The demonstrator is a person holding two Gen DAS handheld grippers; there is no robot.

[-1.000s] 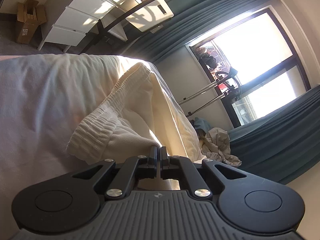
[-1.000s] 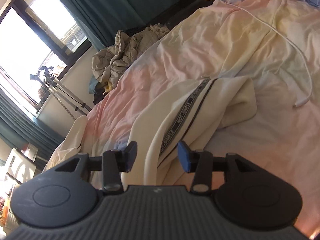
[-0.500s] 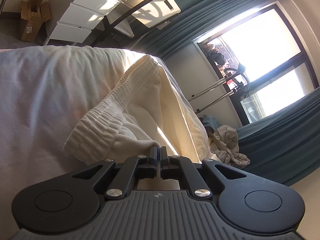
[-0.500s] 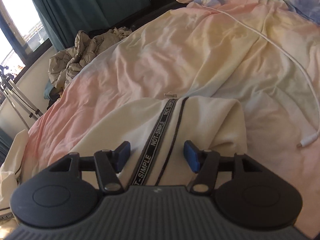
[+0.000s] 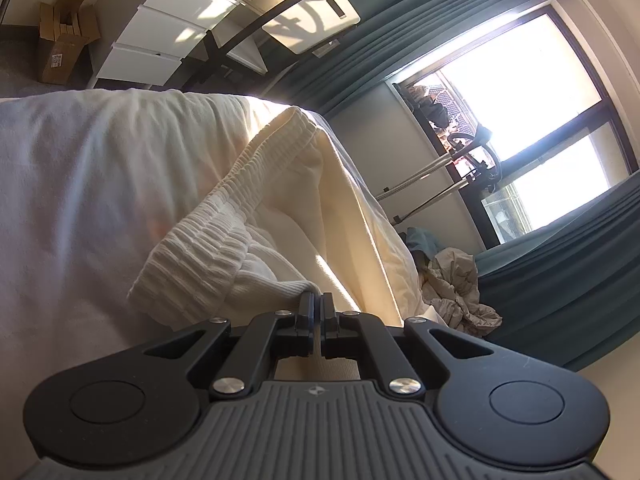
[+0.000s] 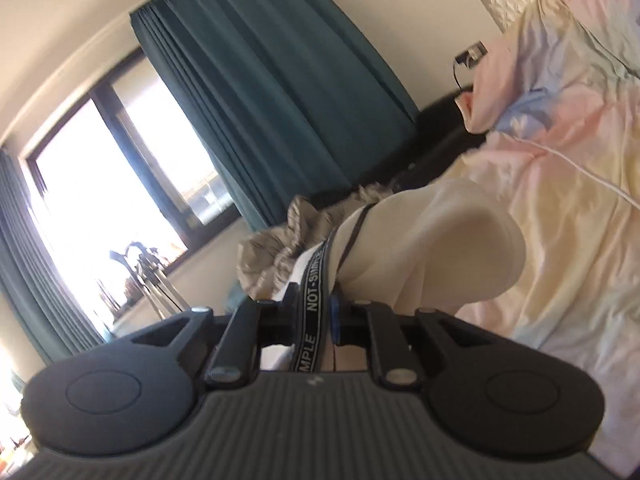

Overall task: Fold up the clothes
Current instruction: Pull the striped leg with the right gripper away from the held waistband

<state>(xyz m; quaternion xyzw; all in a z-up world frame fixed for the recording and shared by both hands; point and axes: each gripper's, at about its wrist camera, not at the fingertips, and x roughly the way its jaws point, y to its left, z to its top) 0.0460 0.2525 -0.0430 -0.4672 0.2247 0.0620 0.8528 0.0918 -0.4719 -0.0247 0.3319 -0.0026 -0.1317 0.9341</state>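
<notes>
Folding barely begun: left tongs [image 5: 316,307] pinch the cream trousers [image 5: 280,208]; right tongs [image 6: 314,312], just closing, clamp their striped leg [image 6: 420,240].

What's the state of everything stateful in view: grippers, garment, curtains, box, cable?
left gripper: shut on the cream trousers' ribbed waistband.
right gripper: jaws just closed, clamped on the trousers' lettered black stripe; leg lifted off the bed.
curtains: drawn aside, window uncovered.
cardboard box: flaps open, on the floor.
white cable: loose across the bedsheet.
</notes>
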